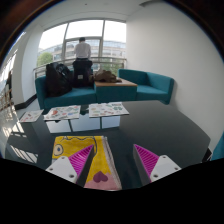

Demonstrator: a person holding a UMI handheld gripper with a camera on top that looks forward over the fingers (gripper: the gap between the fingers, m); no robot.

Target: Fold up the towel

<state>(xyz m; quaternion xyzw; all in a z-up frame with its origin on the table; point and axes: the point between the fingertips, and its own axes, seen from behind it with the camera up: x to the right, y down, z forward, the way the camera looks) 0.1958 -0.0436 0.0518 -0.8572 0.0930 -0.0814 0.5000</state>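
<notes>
We see our gripper (112, 160) as two white fingers (66, 168), each ending in a wedge-shaped magenta pad (147, 157) whose inner face carries a fine ribbed texture.

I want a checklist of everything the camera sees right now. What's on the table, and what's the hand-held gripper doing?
Surface: dark glossy table.
Job's things: yellow and pink towel lying flat, just ahead of the fingers.
Clutter: printed sheets at the table's far side.
Grippers: hand-held gripper open, above the towel's near edge, holding nothing.
Cables: nothing seen.
Surroundings: teal sofa, wooden coffee table, a person standing at the window.
</notes>
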